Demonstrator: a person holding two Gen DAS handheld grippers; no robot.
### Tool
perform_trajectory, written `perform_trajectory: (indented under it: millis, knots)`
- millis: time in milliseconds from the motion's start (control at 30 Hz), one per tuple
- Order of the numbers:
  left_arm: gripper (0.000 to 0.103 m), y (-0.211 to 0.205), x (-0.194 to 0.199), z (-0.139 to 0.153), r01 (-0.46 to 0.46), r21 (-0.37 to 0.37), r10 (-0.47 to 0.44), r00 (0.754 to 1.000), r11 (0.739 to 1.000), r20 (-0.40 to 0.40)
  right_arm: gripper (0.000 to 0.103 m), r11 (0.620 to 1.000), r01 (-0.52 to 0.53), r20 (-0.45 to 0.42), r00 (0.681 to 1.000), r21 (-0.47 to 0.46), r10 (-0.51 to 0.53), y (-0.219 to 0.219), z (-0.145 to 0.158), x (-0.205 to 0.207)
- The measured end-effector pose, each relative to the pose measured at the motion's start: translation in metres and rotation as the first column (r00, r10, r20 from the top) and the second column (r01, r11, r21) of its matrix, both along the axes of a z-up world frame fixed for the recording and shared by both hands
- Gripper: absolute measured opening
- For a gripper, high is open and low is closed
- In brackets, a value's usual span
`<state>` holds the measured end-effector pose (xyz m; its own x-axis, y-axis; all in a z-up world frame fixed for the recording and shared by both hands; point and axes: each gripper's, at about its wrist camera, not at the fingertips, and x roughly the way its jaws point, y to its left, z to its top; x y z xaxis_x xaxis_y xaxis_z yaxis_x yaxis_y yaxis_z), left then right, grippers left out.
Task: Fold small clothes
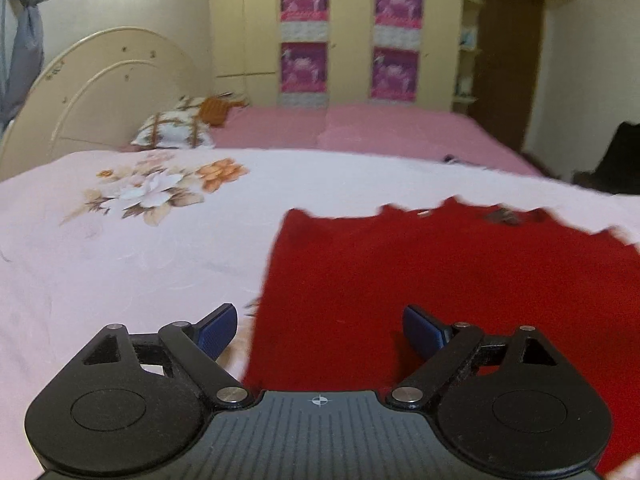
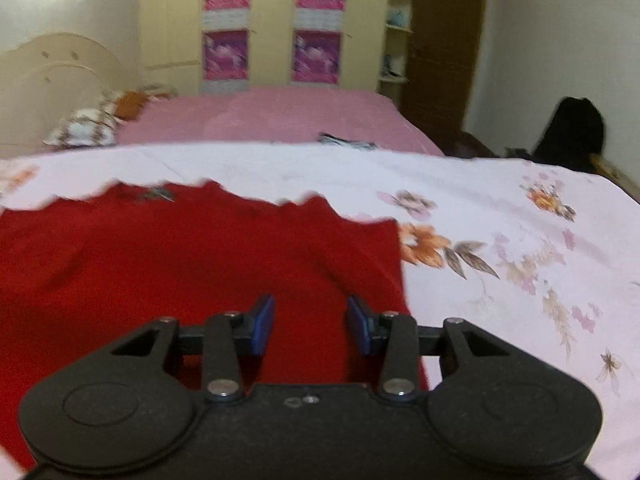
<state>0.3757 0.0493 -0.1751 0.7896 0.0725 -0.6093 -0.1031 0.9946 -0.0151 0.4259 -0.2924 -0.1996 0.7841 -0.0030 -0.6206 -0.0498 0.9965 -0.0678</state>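
A red garment (image 1: 420, 272) lies spread flat on the white floral bedsheet (image 1: 132, 248). Its far edge is jagged, with a small dark mark near the collar. My left gripper (image 1: 320, 330) hovers over the garment's near left edge, its blue pads wide apart and nothing between them. In the right wrist view the same red garment (image 2: 192, 256) fills the left half. My right gripper (image 2: 310, 322) stands above its near right part, close to the right edge, jaws partly apart, with no cloth pinched between the pads.
The floral sheet (image 2: 500, 208) covers the near bed; a pink bedspread (image 1: 352, 128) lies behind it with a patterned pillow (image 1: 176, 130) and a cream headboard (image 1: 96, 88). A small dark item (image 2: 348, 141) rests on the pink cover. A wardrobe and a brown door stand at the back.
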Motion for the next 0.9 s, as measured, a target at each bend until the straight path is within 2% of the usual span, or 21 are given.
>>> perform_trajectory:
  millis: [100,200,300,367,433,500,633,900]
  knots:
    - [0.090,-0.012,-0.019,0.006,0.071,0.011,-0.071,0.997,0.997,0.023,0.041,0.999,-0.043,0.005,0.999,0.027,0.043,0.012,0.006,-0.020]
    - [0.090,-0.021,-0.026,-0.004,0.113,0.031,-0.113,0.994,0.993,-0.010,0.041,0.997,-0.064,-0.026,0.998,0.046,0.065,0.023,0.002,-0.032]
    - [0.090,-0.025,-0.032,-0.020,0.115,0.070,-0.111,0.992,0.991,-0.060,0.042,0.998,-0.068,-0.063,0.996,0.011,0.068,0.028,-0.011,-0.041]
    - [0.090,-0.022,-0.041,-0.022,0.104,0.074,-0.101,0.994,0.992,-0.045,0.044,0.998,-0.058,-0.081,0.995,-0.040,0.054,0.025,-0.021,-0.046]
    - [0.090,-0.020,-0.041,-0.021,0.107,0.072,-0.103,0.993,0.992,-0.054,0.058,0.996,-0.041,-0.061,0.998,-0.076,0.036,0.014,-0.026,-0.053]
    - [0.090,-0.017,-0.039,-0.020,0.105,0.066,-0.101,0.993,0.992,-0.064,0.064,0.998,-0.005,-0.060,0.998,-0.058,0.002,-0.003,-0.026,-0.055]
    - [0.090,-0.018,-0.039,-0.021,0.101,0.073,-0.096,0.993,0.992,-0.067,0.064,0.999,0.031,-0.066,0.997,-0.039,-0.033,-0.020,-0.026,-0.056]
    - [0.090,-0.021,-0.039,-0.019,0.097,0.078,-0.091,0.993,0.992,-0.081,0.064,0.998,0.059,-0.090,0.994,-0.018,-0.061,-0.022,-0.025,-0.060]
